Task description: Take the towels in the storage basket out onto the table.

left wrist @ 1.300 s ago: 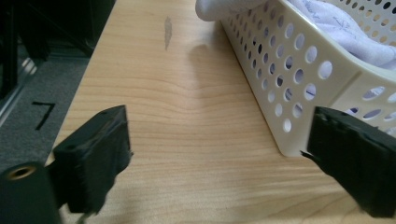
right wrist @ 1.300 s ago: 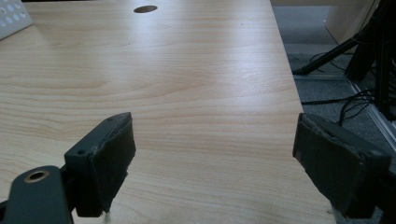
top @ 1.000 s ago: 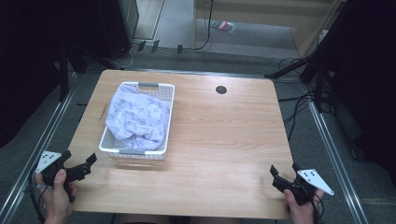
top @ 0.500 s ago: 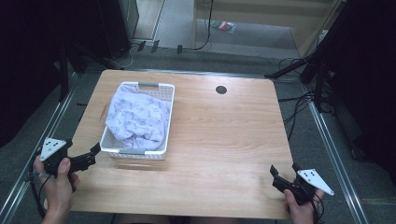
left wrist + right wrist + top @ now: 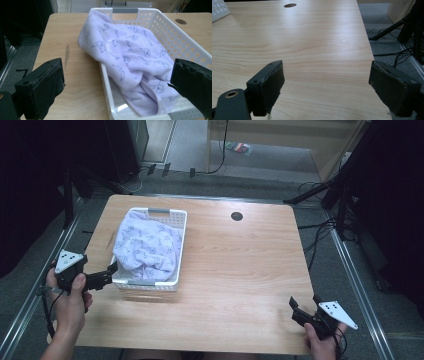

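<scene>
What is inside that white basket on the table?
A crumpled lilac towel with a small printed pattern fills the basket and spills over its left rim. Whatever might lie beneath the towel is covered, so I cannot tell.

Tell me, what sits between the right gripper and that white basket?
Nothing: in the high view, bare wooden table runs from the right gripper to the basket. The right gripper view shows the same bare wood ahead.

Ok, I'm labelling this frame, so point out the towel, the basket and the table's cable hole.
towel [image 5: 130,57]: left gripper view, middle of the printed cloth.
basket [image 5: 181,245]: high view, right wall.
cable hole [image 5: 237,216]: high view, centre of the dark hole.
</scene>
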Motion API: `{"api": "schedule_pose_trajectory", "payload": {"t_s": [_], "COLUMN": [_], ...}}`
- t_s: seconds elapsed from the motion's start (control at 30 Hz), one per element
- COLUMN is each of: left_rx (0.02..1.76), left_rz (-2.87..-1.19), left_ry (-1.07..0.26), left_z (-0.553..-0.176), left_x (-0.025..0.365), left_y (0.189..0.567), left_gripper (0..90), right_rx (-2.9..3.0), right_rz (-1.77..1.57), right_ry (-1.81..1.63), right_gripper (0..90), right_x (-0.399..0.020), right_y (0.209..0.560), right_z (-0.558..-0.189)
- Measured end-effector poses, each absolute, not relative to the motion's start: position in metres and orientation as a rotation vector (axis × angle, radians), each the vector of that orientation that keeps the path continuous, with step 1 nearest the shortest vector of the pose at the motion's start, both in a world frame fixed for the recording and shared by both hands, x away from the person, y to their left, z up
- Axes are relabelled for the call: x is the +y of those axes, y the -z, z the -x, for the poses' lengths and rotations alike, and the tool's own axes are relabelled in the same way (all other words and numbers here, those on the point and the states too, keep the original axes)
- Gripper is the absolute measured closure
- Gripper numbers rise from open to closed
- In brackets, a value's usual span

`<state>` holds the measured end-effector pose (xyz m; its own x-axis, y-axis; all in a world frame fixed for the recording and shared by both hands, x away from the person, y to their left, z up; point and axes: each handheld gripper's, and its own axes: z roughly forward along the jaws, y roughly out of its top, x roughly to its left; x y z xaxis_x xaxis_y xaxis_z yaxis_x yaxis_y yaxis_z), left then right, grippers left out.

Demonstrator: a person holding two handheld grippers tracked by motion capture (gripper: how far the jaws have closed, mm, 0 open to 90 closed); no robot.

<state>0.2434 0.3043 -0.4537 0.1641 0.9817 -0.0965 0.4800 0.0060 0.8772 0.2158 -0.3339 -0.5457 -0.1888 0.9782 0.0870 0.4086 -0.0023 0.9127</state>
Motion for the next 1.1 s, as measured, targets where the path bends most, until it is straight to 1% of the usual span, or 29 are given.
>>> {"api": "schedule_pose_trajectory", "payload": {"t_s": [0.23, 0.53, 0.9, 1.1], "left_rx": [1.394, 1.388, 1.38, 1.396], "left_rz": [-1.639, -1.71, -1.798, -1.844], "left_ry": [-0.753, -0.737, -0.705, -0.662], "left_z": [-0.257, -0.277, -0.303, -0.323], "left_x": [0.289, 0.27, 0.251, 0.236], "left_y": [0.439, 0.429, 0.428, 0.434], "left_gripper": [0.0, 0.0, 0.0, 0.0], "right_rx": [1.657, 1.657, 1.656, 1.657], "right_rz": [-1.445, -1.448, -1.449, -1.446], "right_ry": [-1.169, -1.17, -1.173, -1.173], "right_gripper": [13.1, 13.1, 13.1, 13.1], "right_x": [-0.334, -0.334, -0.334, -0.334], "right_y": [0.546, 0.546, 0.546, 0.546], "right_z": [-0.216, -0.216, -0.216, -0.216]}}
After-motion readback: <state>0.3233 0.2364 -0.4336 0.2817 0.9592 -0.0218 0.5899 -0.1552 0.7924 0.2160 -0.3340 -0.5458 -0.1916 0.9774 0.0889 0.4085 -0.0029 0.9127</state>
